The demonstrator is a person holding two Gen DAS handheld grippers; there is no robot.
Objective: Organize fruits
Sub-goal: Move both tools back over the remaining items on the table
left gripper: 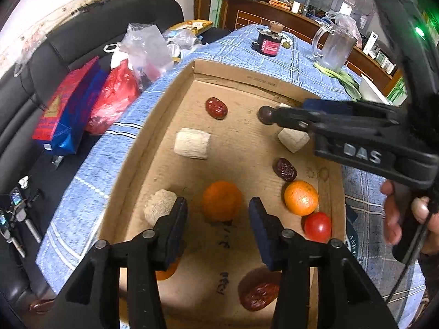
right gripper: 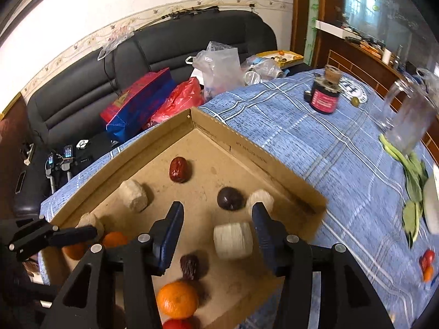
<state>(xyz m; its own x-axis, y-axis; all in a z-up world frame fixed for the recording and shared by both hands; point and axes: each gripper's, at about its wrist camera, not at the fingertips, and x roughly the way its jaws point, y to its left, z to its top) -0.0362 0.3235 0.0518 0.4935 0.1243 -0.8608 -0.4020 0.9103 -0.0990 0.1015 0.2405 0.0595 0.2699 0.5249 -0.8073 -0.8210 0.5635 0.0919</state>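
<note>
A shallow cardboard tray (left gripper: 175,87) holds oranges, red dates, pale chunks and a tomato. My left gripper (left gripper: 218,213) is open just above the tray, and an orange (left gripper: 222,200) lies between its fingertips. A second orange (left gripper: 301,197) and a red tomato (left gripper: 317,226) lie at the right. My right gripper (right gripper: 218,219) is open over the tray's far part, above a dark round fruit (right gripper: 230,198) and a pale cylinder (right gripper: 233,240). In the left wrist view the right gripper (left gripper: 285,116) reaches in from the right beside the dark fruit (left gripper: 265,114).
A blue checked cloth (right gripper: 315,159) covers the table. A dark jar (right gripper: 325,97), a glass pitcher (right gripper: 408,120) and green leaves (right gripper: 411,181) stand beyond the tray. A black sofa (right gripper: 82,104) with bags lies left of the table.
</note>
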